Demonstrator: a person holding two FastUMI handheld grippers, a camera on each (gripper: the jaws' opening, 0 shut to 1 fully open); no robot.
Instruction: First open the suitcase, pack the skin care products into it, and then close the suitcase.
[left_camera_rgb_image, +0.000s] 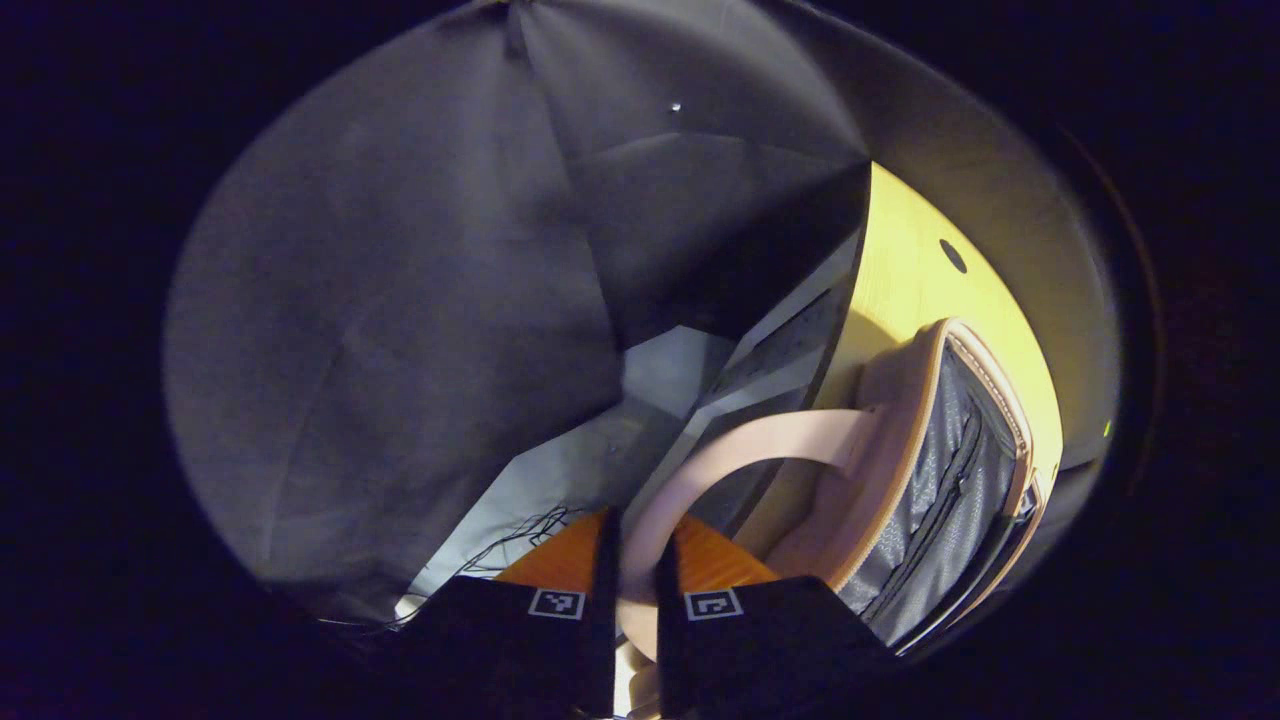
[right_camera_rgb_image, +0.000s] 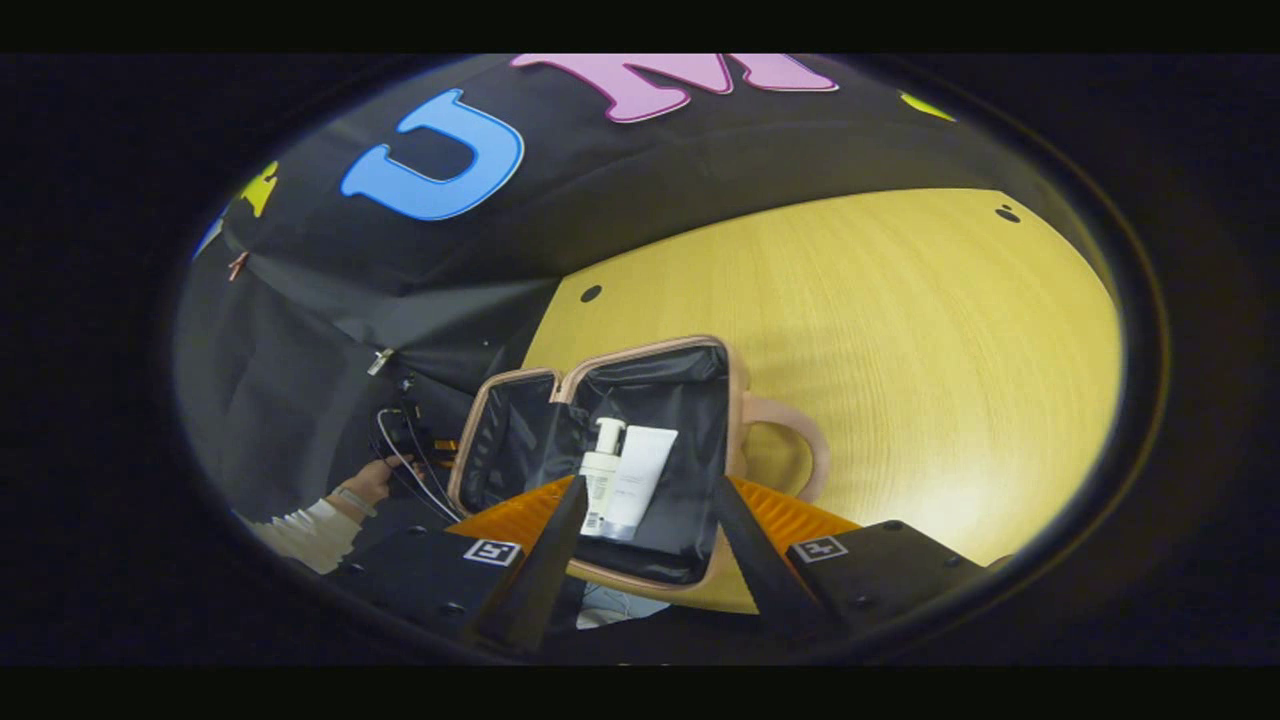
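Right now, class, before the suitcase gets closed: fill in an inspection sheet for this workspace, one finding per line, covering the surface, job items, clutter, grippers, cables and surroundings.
Surface: yellow wooden table, with small dark holes in it.
Job's things: pink suitcase lies open on the table; a white pump bottle and a white tube lie side by side in its dark-lined half.
Clutter: nothing seen.
Grippers: left gripper has its fingers close around the suitcase's pink handle; right gripper is open, hovering in front of the suitcase.
Cables: thin cables by a person's hand.
Surroundings: dark cloth booth wall.
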